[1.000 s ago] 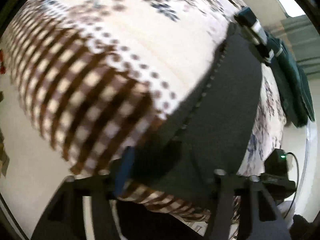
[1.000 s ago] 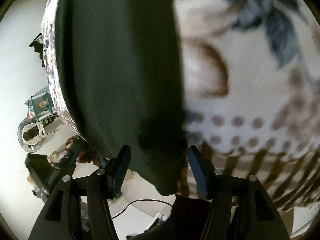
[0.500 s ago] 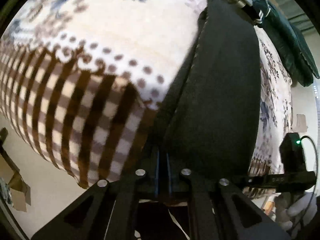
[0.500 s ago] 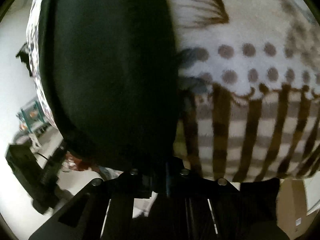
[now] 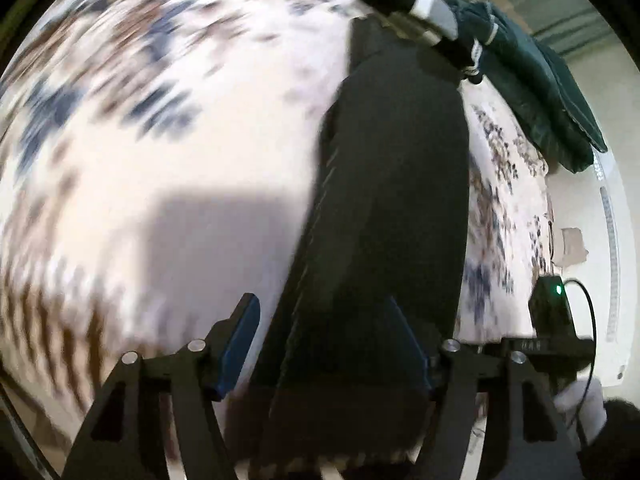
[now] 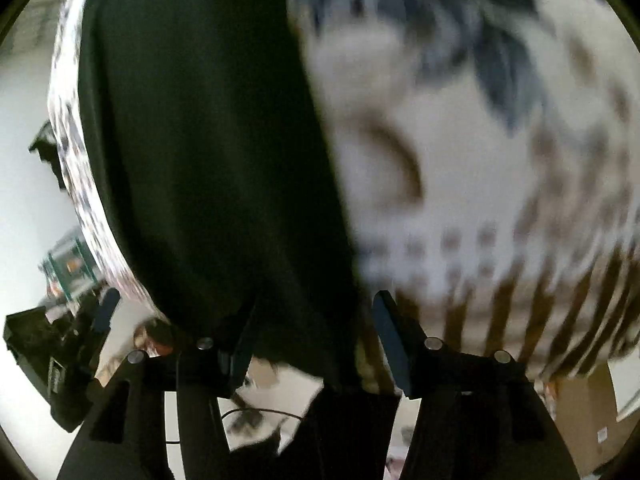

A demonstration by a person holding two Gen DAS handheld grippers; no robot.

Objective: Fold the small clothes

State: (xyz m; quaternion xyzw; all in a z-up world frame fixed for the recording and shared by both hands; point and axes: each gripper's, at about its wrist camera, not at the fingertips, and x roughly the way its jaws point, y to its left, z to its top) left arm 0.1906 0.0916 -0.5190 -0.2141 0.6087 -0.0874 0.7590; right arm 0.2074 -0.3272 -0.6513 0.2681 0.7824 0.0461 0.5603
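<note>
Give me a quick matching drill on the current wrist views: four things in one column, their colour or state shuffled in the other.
Things:
1. left gripper
2. black garment
3. dark green garment
4. patterned blanket

States:
A. piled at the far side of the bed
B. jaws apart, straddling dark cloth
C. cream with blue and brown print
D. long strip lying flat on the bed

Pairs: 1-B, 2-D, 3-A, 4-C
</note>
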